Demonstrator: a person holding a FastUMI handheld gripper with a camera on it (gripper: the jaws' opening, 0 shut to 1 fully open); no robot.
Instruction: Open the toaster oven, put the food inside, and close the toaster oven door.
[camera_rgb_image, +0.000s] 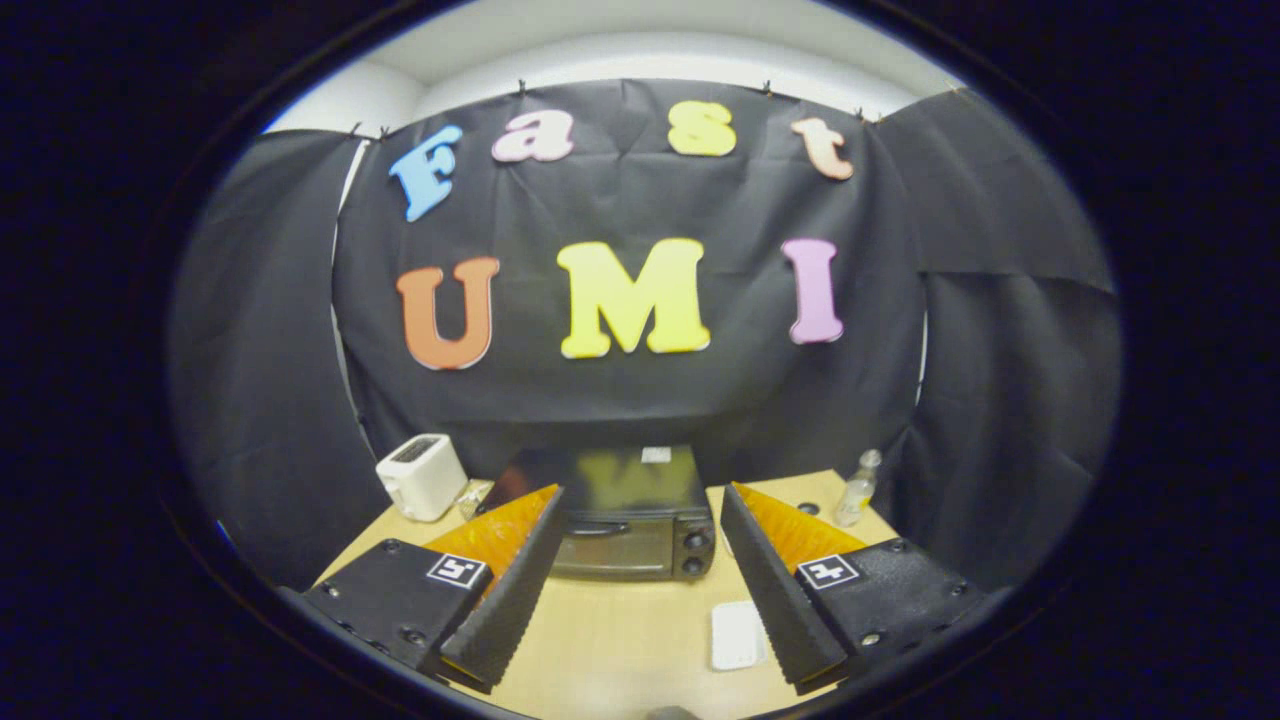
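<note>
Black cloth hangs behind a light wooden table (620, 640). On it sits the toaster oven (625, 525), door shut, just beyond the gripper (640, 515), whose fingers are wide apart and hold nothing. Its door handle (597, 529) is the spot to grab (the bar looks hard and maybe slippery). A flat white thing (737, 634), maybe the food, lies near the right finger. A white toaster (421, 476) and a bottle (856, 489) stand off to the sides.

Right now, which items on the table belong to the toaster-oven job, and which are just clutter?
Job:
- toaster oven, door shut, beyond the fingers
- white flat item near the right finger, possibly the food; cannot tell
- hand-held gripper, open, holding nothing

Clutter:
- white pop-up toaster
- clear bottle
- small packet beside the toaster
</note>
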